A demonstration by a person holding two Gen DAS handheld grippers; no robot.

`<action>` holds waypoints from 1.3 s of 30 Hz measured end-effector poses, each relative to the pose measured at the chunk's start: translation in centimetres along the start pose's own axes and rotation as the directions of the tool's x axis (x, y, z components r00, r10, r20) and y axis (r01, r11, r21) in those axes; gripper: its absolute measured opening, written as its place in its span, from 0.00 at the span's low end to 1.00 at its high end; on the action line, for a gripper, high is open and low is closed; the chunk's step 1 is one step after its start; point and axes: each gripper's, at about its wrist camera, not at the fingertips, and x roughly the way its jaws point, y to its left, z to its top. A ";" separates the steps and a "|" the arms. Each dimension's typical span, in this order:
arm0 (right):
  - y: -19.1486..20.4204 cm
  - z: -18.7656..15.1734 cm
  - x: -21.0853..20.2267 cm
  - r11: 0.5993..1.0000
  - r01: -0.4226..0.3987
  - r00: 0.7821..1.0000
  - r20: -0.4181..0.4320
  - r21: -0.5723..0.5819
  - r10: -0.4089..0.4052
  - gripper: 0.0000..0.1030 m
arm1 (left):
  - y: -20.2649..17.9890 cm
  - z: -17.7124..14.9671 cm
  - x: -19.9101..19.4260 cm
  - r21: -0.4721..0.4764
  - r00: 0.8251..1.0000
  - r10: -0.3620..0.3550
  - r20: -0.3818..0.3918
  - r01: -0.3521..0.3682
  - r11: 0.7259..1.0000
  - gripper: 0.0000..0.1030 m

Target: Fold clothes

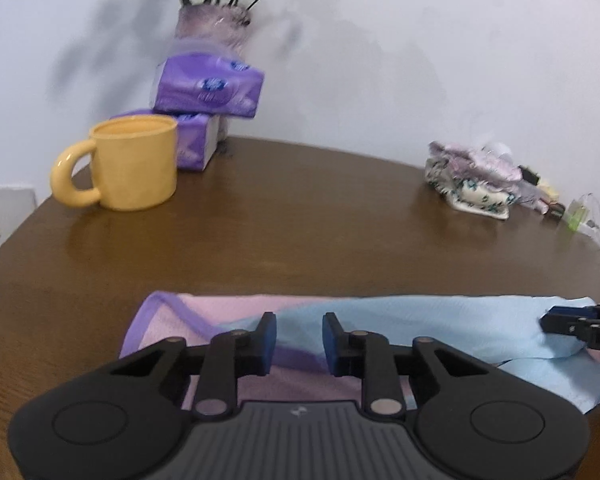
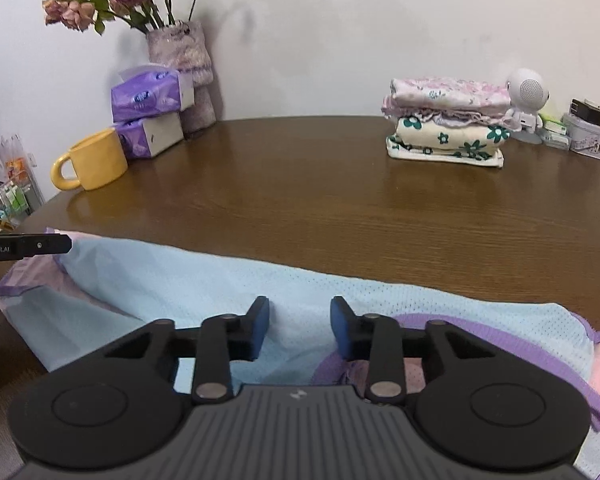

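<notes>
Across the brown wooden table (image 2: 300,184), near its front edge, lay a pale-blue-and-pink mesh garment (image 2: 204,280). Our left gripper (image 1: 299,334) and right gripper (image 2: 299,320) hovered over it, jaws parted and empty. We judged it light, limp and likely to slip; the purple-bound hem (image 1: 172,312) seemed the surest hold.

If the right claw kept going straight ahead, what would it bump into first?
Probably nothing soon. The open right claw points over the pale blue mesh garment and across bare brown wooden table toward the white wall. The folded floral clothes stack sits off to its right.
</notes>
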 end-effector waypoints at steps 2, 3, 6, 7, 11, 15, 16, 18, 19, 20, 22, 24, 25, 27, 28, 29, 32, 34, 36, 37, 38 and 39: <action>0.1 -0.2 0.0 1.000 0.017 1.000 0.003 -0.017 -0.017 0.29 | 0.3 -0.1 0.1 -0.011 1.000 0.000 -0.002 -0.001 1.000 0.20; 0.2 -0.2 0.1 0.999 0.024 1.000 0.004 -0.025 -0.024 0.29 | 0.5 -0.1 0.1 -0.017 1.000 -0.001 -0.003 0.001 1.000 0.19; 0.5 -0.4 0.1 0.998 0.036 0.999 0.009 -0.050 -0.036 0.29 | 0.6 -0.1 0.1 -0.019 1.000 -0.007 -0.003 0.007 1.000 0.19; 0.5 -0.4 0.1 0.998 0.038 0.999 0.009 -0.054 -0.038 0.29 | 0.6 -0.1 0.1 -0.016 1.000 -0.006 -0.002 0.006 1.000 0.19; 0.8 -0.5 0.1 0.997 0.045 0.999 0.011 -0.068 -0.045 0.29 | 0.5 0.0 0.1 -0.011 1.000 -0.003 -0.002 0.003 1.000 0.19; 0.8 -0.5 0.1 0.996 0.048 0.999 0.011 -0.072 -0.047 0.29 | 0.6 -0.1 0.0 -0.013 1.000 -0.005 -0.001 0.005 1.000 0.19; 0.8 -0.5 0.1 0.996 0.048 0.999 0.011 -0.073 -0.048 0.29 | 0.6 0.0 0.0 -0.013 1.000 -0.005 -0.001 0.005 1.000 0.19; 0.9 -0.5 0.2 0.996 0.050 0.999 0.011 -0.075 -0.049 0.29 | 0.5 0.0 0.0 -0.008 1.000 -0.002 -0.001 0.002 1.000 0.19; 0.9 -0.5 0.2 0.996 0.050 0.999 0.011 -0.077 -0.049 0.30 | 0.4 -0.1 0.0 -0.006 1.000 -0.001 0.000 0.001 1.000 0.19; 0.9 -0.5 0.2 0.996 0.050 0.999 0.011 -0.078 -0.049 0.30 | 0.4 0.0 0.0 -0.006 1.000 -0.001 0.000 0.001 1.000 0.19; 0.9 -0.6 0.2 0.996 0.050 0.999 0.011 -0.078 -0.049 0.30 | 0.4 0.0 0.0 -0.005 1.000 -0.001 0.000 0.001 1.000 0.19; 0.9 -0.6 0.2 0.996 0.049 0.999 0.011 -0.078 -0.048 0.30 | 0.4 0.0 0.1 -0.006 1.000 -0.001 0.000 0.001 1.000 0.19; 0.9 -0.6 0.2 0.996 0.049 0.999 0.011 -0.078 -0.048 0.30 | 0.4 0.0 0.1 -0.006 1.000 -0.001 0.000 0.001 1.000 0.19; 0.9 -0.6 0.2 0.996 0.048 0.999 0.010 -0.078 -0.047 0.31 | 0.4 -0.1 0.1 -0.005 1.000 -0.001 0.000 0.001 1.000 0.19; 0.9 -0.6 0.2 0.996 0.047 0.999 0.010 -0.079 -0.046 0.31 | 0.3 -0.1 0.1 -0.004 1.000 -0.001 0.001 0.001 1.000 0.19; 0.9 -0.6 0.2 0.996 0.046 0.999 0.010 -0.080 -0.045 0.32 | 0.3 -0.1 0.1 -0.004 1.000 -0.001 0.001 0.001 1.000 0.19; 1.0 -0.7 0.2 0.996 0.044 0.999 0.009 -0.081 -0.043 0.34 | 0.3 -0.1 0.1 -0.004 1.000 -0.001 0.001 0.001 1.000 0.20; 1.0 -0.7 0.2 0.996 0.044 0.999 0.009 -0.082 -0.043 0.34 | 0.3 -0.1 0.1 -0.003 1.000 -0.001 0.001 0.001 1.000 0.20; 1.1 -0.6 0.2 0.996 0.043 0.999 0.009 -0.083 -0.043 0.34 | 0.3 -0.1 0.1 -0.003 1.000 -0.002 0.001 0.002 1.000 0.20; 1.1 -0.6 0.2 0.996 0.043 0.999 0.008 -0.083 -0.043 0.35 | 0.3 -0.1 0.1 -0.003 1.000 -0.002 0.001 0.002 1.000 0.20; 1.1 -0.6 0.2 0.996 0.043 0.999 0.008 -0.083 -0.043 0.36 | 0.3 -0.1 0.1 -0.002 1.000 -0.003 0.002 0.003 1.000 0.21; 1.1 -0.6 0.2 0.996 0.043 0.999 0.008 -0.083 -0.042 0.36 | 0.3 -0.1 0.1 -0.002 1.000 -0.004 0.002 0.004 1.000 0.21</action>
